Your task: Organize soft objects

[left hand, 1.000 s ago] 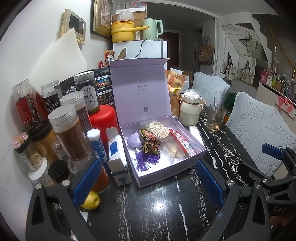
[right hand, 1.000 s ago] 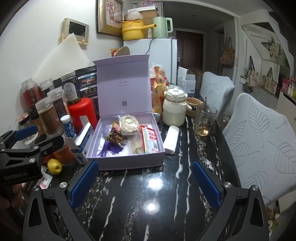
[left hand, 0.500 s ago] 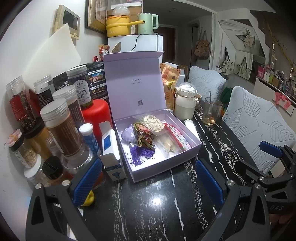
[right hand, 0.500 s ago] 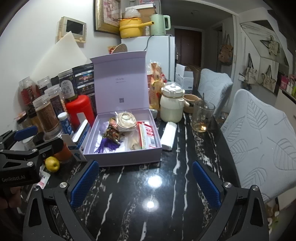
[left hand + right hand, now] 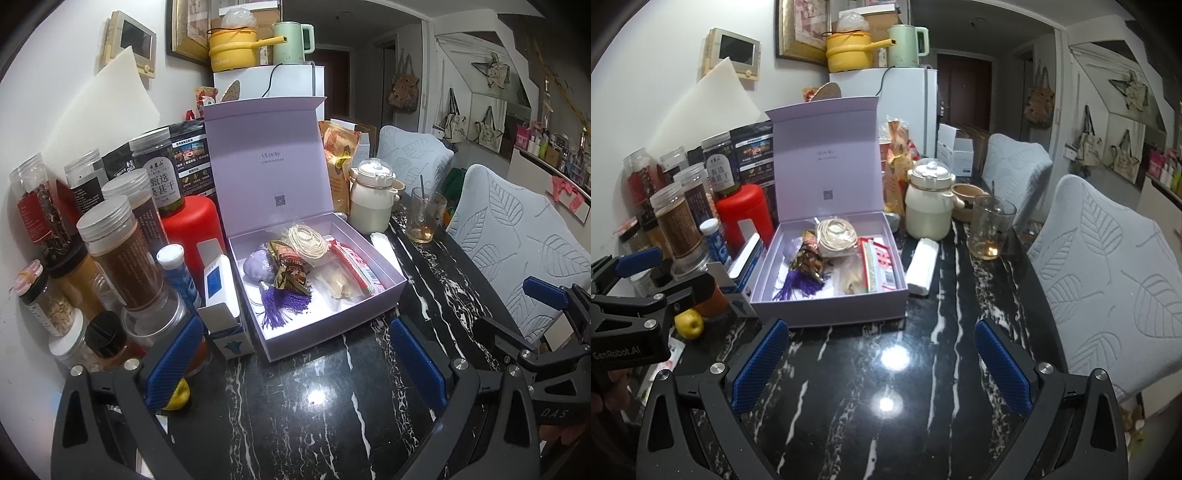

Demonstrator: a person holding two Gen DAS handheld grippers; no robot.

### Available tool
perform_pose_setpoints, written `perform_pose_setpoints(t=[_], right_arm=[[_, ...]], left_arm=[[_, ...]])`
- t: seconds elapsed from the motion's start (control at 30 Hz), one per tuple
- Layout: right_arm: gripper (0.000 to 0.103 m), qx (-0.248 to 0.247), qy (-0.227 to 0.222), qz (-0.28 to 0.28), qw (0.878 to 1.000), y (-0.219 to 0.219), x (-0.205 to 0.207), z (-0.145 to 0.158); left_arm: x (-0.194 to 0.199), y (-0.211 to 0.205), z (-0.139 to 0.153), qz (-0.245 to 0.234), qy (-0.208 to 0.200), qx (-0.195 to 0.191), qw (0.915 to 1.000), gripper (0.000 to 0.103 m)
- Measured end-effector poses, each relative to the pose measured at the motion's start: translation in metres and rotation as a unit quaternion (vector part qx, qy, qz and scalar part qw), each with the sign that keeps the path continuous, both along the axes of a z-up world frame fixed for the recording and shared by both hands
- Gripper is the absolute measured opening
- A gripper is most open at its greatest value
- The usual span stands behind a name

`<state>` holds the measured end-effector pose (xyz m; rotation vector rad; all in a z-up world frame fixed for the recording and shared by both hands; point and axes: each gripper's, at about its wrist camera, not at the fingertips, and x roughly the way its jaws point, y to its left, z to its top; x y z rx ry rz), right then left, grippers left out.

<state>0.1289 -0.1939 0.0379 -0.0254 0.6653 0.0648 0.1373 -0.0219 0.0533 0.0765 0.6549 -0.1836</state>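
An open lilac gift box (image 5: 343,323) (image 5: 827,310) stands on the black marble table, lid upright. It holds a purple sachet with a tassel (image 5: 282,306) (image 5: 798,286), a brown wrapped pouch (image 5: 290,267), a coil of cream cord (image 5: 306,240) (image 5: 836,232) and red-and-white snack packets (image 5: 356,267) (image 5: 881,264). My left gripper (image 5: 295,363) is open and empty, just in front of the box. My right gripper (image 5: 882,363) is open and empty, a little back from the box. A white soft roll (image 5: 921,266) lies right of the box.
Many jars and bottles (image 5: 122,254) crowd the table's left side, with a red canister (image 5: 190,232) and a white carton (image 5: 221,295). A yellow lemon (image 5: 689,324) lies front left. A cream pot (image 5: 929,206) and a glass (image 5: 991,230) stand behind right. Padded chairs (image 5: 1108,266) line the right edge.
Both grippers have drawn back and risen slightly from the box, so it looks smaller and lower. Both stay open and empty. Nothing in the box has moved.
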Motion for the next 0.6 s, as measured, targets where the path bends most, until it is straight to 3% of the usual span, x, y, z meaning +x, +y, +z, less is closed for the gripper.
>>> perform_pose_setpoints(t=[0.33, 0.6], right_arm=[[0.102, -0.009, -0.001, 0.003, 1.000, 0.0018, 0.0003, -0.0005], [0.102, -0.010, -0.001, 0.001, 1.000, -0.0005, -0.0007, -0.0013]], left_arm=[[-0.0001, -0.0022, -0.0023, 0.000, 0.001, 0.010, 0.9999, 0.103], [0.0000, 0.0012, -0.0044, -0.005, 0.003, -0.009, 0.9999, 0.103]])
